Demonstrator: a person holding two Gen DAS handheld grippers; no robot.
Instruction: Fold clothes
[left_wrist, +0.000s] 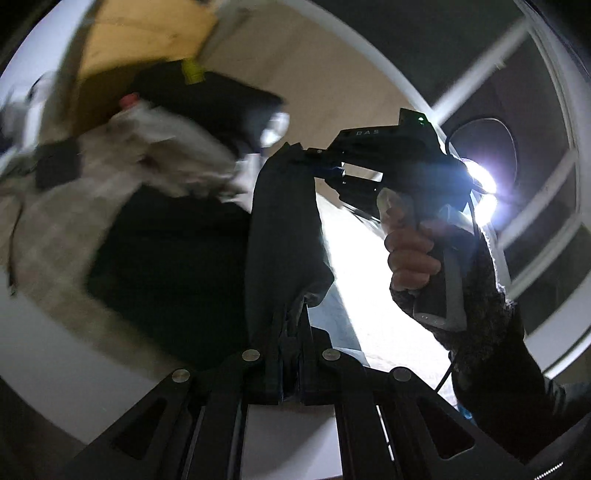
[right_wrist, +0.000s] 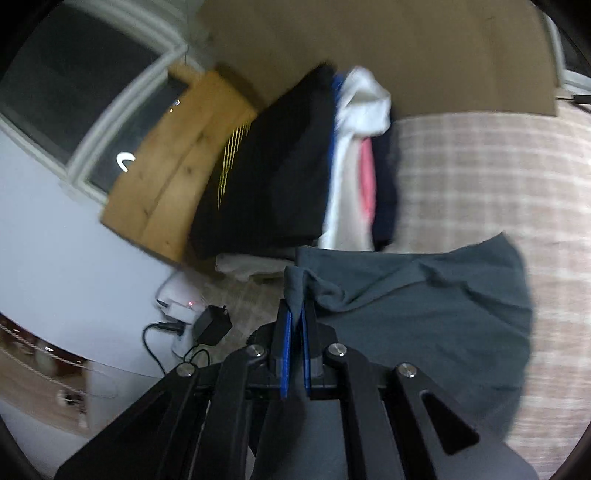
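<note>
The left gripper (left_wrist: 291, 314) is clamped tight on a fold of the grey shirt (left_wrist: 284, 236), the cloth bunched between its jaws and rising in a dark band straight up to the right gripper (left_wrist: 317, 158). That one, seen from the left wrist, has the other end of the band nipped at its tip, with a hand (left_wrist: 413, 254) in a knit sleeve wrapped round its handle.

From the right wrist the right gripper (right_wrist: 295, 314) shows its blue-lined fingers (right_wrist: 285, 343) pressed close on a small peak of the shirt (right_wrist: 424, 306). The rest of the shirt spreads out rumpled to the right over the checked bedcover (right_wrist: 498, 166).

Just beyond it sits a stack of clothes (right_wrist: 280, 166): black ones, a white one, a pink strip and a navy edge, leaning against a wooden board (right_wrist: 166, 166). No basket or box holds them; they rest straight on the bedcover. A black charger (right_wrist: 212, 325) and its cable lie left of the right gripper. A window (right_wrist: 74, 81) is in the upper left.
</note>
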